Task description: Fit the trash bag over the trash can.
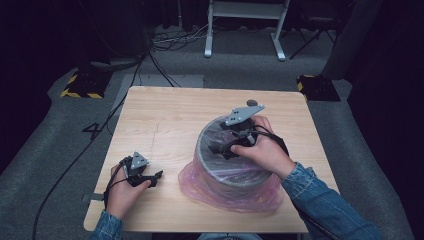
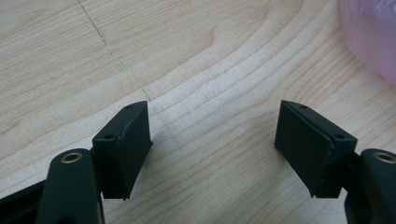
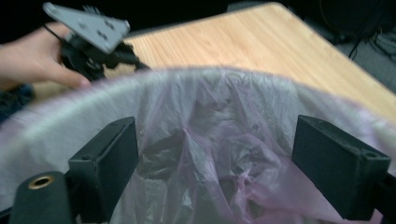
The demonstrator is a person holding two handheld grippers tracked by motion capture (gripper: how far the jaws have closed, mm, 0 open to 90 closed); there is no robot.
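Note:
A grey round bin (image 1: 202,150) stands right of the middle of the wooden table (image 1: 165,115). A thin pink plastic bag (image 1: 200,182) lines it and spreads onto the table around its base. My right gripper (image 1: 220,146) hangs over the bin's mouth, jaws wide apart with only crumpled bag (image 3: 210,121) below them; in its own view the gripper (image 3: 215,163) is open. My left gripper (image 1: 156,177) rests on the table at the near left, apart from the bin. Its jaws (image 2: 212,144) stand open over bare wood, with the bag's edge (image 2: 373,32) at the far right.
The right gripper view also shows the left hand with its gripper (image 3: 93,42) beyond the bin's rim. Cables (image 1: 165,40) run over the grey floor behind the table. A white frame (image 1: 245,25) and two yellow-striped black bases (image 1: 82,85) stand farther back.

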